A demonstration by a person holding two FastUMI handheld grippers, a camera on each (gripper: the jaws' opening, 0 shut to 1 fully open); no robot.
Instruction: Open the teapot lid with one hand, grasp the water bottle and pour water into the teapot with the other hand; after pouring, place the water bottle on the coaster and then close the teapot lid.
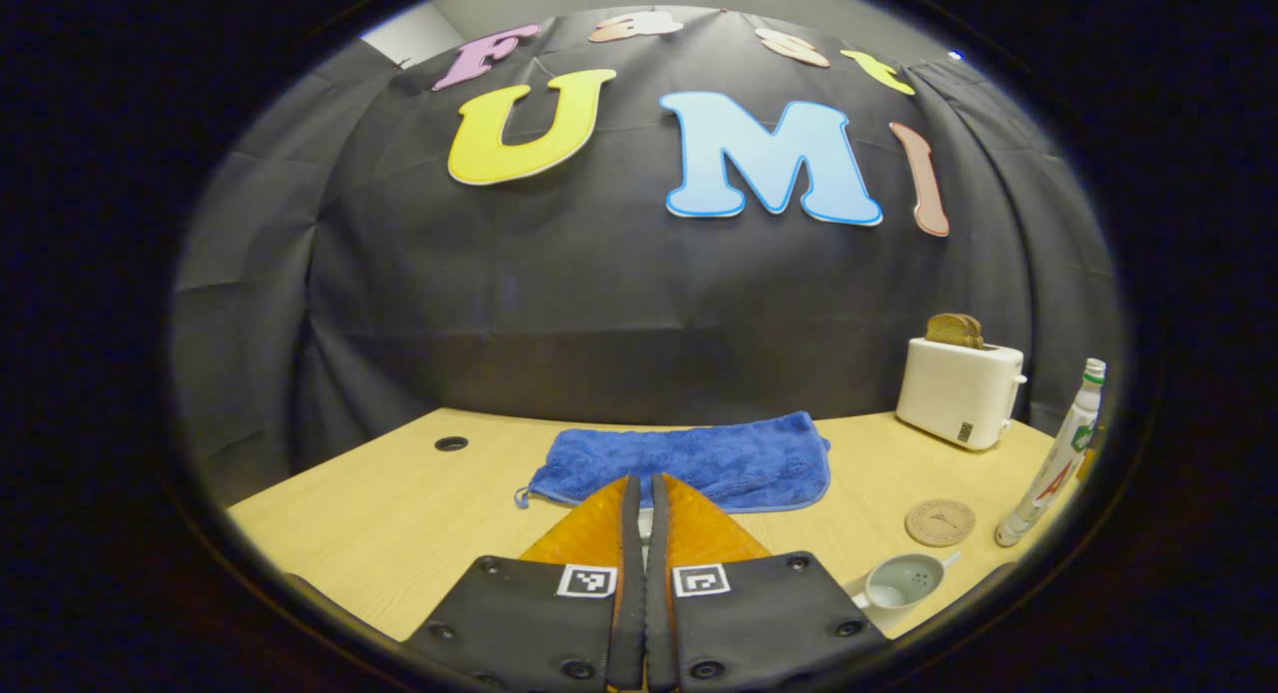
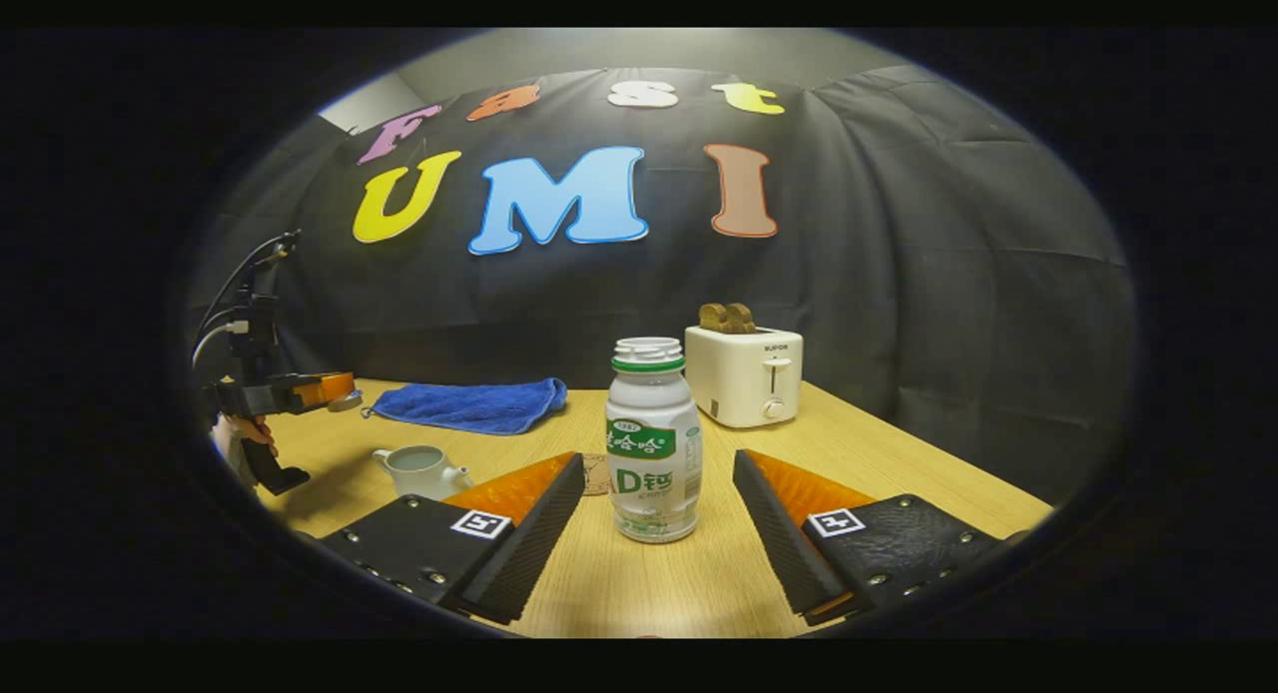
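The pale teapot [image 2: 420,470] stands on the wooden table with its top open; the left gripper view looks down into the teapot [image 1: 904,581]. My left gripper [image 1: 647,479] is shut and held above the table to the teapot's left. In the right gripper view the left gripper [image 2: 334,388] has the small grey teapot lid [image 2: 346,401] at its tip. The white water bottle [image 2: 653,443] with a green label stands upright between the fingers of my open right gripper [image 2: 658,456], not touched by either. The round coaster [image 1: 940,522] lies between teapot and bottle [image 1: 1053,458].
A blue towel [image 1: 689,458] lies spread at the back of the table [image 1: 399,533]. A white toaster [image 2: 744,373] with bread in it stands behind the bottle. A small round hole [image 1: 451,443] is in the tabletop at the far left.
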